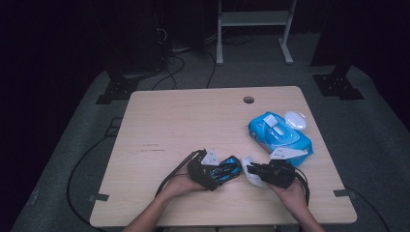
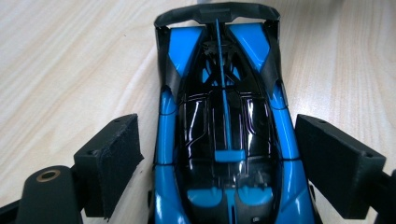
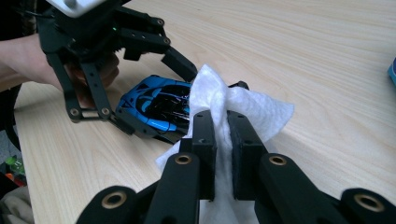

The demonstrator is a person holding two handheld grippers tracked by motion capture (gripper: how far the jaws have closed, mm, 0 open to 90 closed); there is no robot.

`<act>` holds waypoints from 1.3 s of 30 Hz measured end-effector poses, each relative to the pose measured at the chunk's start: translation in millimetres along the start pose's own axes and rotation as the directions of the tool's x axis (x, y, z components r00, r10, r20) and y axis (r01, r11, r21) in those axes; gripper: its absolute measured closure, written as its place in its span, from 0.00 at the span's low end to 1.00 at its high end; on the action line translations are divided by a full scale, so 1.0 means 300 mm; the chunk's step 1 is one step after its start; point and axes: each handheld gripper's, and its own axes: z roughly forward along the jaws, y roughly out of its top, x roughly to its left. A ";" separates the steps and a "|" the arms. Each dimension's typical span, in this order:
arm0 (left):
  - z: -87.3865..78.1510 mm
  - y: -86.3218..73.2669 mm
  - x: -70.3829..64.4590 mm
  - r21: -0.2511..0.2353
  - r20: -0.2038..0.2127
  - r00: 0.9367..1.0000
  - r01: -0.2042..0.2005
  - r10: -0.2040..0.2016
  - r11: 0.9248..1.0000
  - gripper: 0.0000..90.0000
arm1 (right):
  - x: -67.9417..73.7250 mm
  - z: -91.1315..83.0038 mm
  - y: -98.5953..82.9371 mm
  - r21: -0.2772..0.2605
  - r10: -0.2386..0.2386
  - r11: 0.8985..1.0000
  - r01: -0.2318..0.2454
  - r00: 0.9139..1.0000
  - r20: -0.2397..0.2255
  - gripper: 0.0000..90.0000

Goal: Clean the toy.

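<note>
The blue and black toy car (image 1: 226,169) is found near the front edge of the wooden table (image 1: 183,121), between the two grippers, and is straddled by the left gripper (image 1: 220,171). In the left gripper view the car's long axis is seen running straight along the jaws, tail outward; the pads (image 2: 114,158) stand spread on either flank, and whether they touch the body cannot be told. The right gripper (image 3: 221,135) is pressed together on a white wet wipe (image 3: 243,105), whose free corner is held just beside the car's end, perhaps brushing it. The car thus lies directly toward the left gripper from the wipe, so a short sideways stroke is judged to be called for. A blue wipes pack (image 1: 280,135) lies well apart behind.
</note>
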 end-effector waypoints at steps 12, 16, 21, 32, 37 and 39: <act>0.011 0.000 -0.001 0.010 0.031 1.000 0.006 -0.006 1.000 0.28 | 0.003 0.005 0.000 0.003 -0.004 1.000 0.004 1.000 0.000 0.91; 0.009 0.000 -0.005 0.009 0.025 1.000 0.002 -0.003 1.000 0.28 | -0.002 0.003 0.000 -0.002 0.001 1.000 -0.001 1.000 0.001 0.91; 0.009 0.001 -0.005 0.007 0.022 1.000 -0.003 0.003 1.000 0.28 | -0.007 -0.001 0.000 -0.010 0.008 1.000 -0.008 1.000 0.001 0.91; -0.011 0.023 -0.001 -0.009 0.020 1.000 -0.017 0.017 1.000 0.28 | -0.012 -0.006 0.001 -0.016 0.017 1.000 -0.017 1.000 0.002 0.91; -0.012 0.035 0.010 0.005 0.013 0.999 -0.032 0.032 0.999 0.28 | -0.015 -0.007 0.002 -0.021 0.021 1.000 -0.020 1.000 0.002 0.91; -0.008 0.037 0.020 0.010 0.012 1.000 -0.029 0.029 1.000 0.28 | -0.017 -0.008 0.002 -0.021 0.022 1.000 -0.022 1.000 0.002 0.91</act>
